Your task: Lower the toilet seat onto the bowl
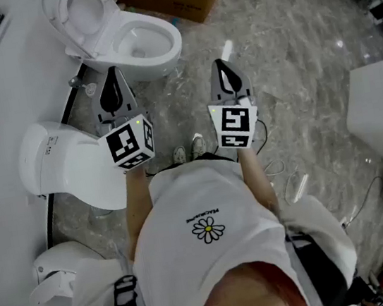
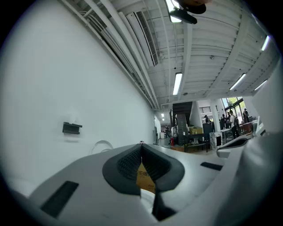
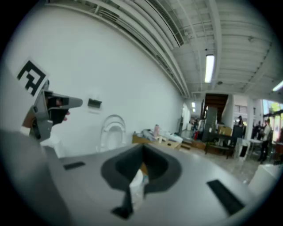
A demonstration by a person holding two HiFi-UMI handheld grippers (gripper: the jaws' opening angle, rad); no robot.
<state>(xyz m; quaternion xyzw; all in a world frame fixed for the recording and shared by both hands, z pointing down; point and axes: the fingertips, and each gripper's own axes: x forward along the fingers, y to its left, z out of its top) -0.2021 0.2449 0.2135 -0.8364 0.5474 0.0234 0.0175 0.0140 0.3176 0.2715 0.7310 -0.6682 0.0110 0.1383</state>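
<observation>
Hiding behind the closed left claw (image 2: 141, 145), the toilet seat (image 2: 102, 142) barely shows.

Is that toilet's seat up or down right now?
Up. In the head view the seat stands raised behind the uncovered bowl, and the right gripper view shows it upright too.

The left gripper (image 1: 113, 78) and right gripper (image 1: 221, 67) are side by side, jaws together. Ahead of the left gripper, the toilet seat (image 1: 59, 19) stands raised behind the bowl (image 1: 172, 42), untouched.
</observation>
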